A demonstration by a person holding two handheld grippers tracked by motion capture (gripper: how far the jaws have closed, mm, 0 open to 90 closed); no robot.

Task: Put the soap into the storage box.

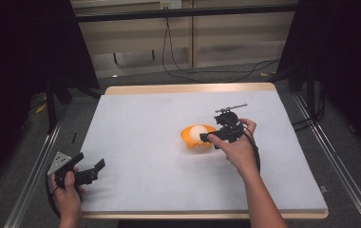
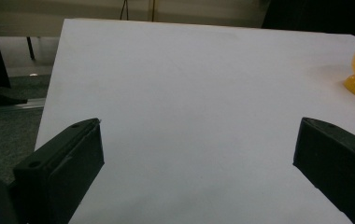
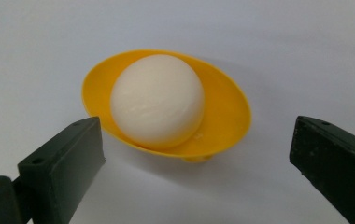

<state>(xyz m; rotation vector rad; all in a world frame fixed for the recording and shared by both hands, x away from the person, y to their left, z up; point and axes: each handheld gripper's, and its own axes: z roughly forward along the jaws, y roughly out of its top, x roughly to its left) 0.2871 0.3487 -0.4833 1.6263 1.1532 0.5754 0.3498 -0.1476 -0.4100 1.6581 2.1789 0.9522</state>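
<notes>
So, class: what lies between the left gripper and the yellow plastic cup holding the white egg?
Only bare white table between left gripper and cup, per the high view.

Count: 1 egg, 1 cup, 2 grippers, 1 surface.

One white egg [image 3: 157, 100] sitting in one yellow cup [image 3: 222, 116]; the same single pair is in the high view, cup [image 1: 188, 134] with egg [image 1: 198, 133] inside. Two handheld grippers, one per hand: left gripper [image 1: 89, 169] and right gripper [image 1: 206, 137], each with two black fingers [image 3: 61, 163], so four fingers total. Two hands, left hand [image 1: 67, 192] and right hand [image 1: 238, 149]. One white surface [image 1: 140, 137] carrying it all. One grey three-cornered plate [image 1: 59, 162], on the left gripper.
</notes>
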